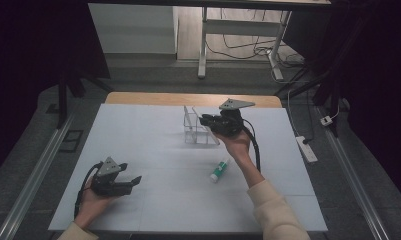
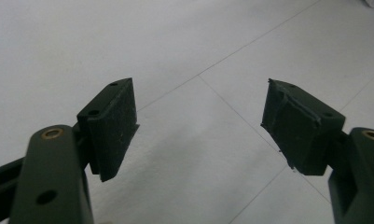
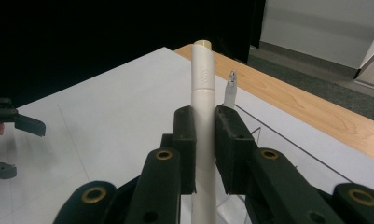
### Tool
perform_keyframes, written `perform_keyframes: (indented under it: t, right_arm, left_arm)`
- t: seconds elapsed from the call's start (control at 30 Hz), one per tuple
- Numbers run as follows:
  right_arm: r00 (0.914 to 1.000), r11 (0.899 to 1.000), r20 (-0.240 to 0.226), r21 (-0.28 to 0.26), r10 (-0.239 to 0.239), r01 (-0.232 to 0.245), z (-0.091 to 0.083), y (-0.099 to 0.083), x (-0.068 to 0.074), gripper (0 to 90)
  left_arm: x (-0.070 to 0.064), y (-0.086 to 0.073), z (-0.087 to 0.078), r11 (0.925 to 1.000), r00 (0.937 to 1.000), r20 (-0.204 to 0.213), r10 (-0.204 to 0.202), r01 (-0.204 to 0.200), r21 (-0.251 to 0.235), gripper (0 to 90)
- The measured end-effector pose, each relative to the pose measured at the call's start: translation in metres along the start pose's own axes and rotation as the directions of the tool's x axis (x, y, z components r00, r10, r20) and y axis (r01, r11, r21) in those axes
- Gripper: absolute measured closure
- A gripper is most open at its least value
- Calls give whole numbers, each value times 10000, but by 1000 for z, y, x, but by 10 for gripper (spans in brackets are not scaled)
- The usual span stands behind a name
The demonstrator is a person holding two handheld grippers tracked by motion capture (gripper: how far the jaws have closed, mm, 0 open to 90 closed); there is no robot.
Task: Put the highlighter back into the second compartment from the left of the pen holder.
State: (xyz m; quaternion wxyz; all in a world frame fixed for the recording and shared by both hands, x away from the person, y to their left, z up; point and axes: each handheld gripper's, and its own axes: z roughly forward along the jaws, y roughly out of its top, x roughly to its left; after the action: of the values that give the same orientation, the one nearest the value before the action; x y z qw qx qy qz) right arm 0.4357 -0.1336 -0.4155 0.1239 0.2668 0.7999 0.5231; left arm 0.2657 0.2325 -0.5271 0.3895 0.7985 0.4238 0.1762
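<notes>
Right gripper [image 3: 204, 140] jaws pinch white pen [image 3: 203, 84] upright over clear holder [image 1: 195, 131], frame centre. Lower straight into a slot; release late. Left gripper [image 2: 198, 126] jaws spread, empty.

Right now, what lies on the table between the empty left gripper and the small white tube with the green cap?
Nothing: high view shows bare white table between left gripper and tube.

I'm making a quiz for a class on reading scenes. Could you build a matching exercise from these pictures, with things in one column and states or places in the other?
Things:
1. left claw
2. right claw
3. green-capped tube
4. clear acrylic holder

States or places:
A. lying flat on the white table
B. open, holding nothing
C. standing near the table's far edge
D. shut on a white pen

Pairs: 1-B, 2-D, 3-A, 4-C
</notes>
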Motion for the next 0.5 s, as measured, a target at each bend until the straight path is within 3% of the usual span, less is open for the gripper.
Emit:
perform_keyframes:
  t: [0.5]
  right_arm:
    - [9997,9994,176,-309,140,-134,-1,3,-4,778]
  left_arm:
    - [0,0,0,10000,10000,0,12,-12,5,262]
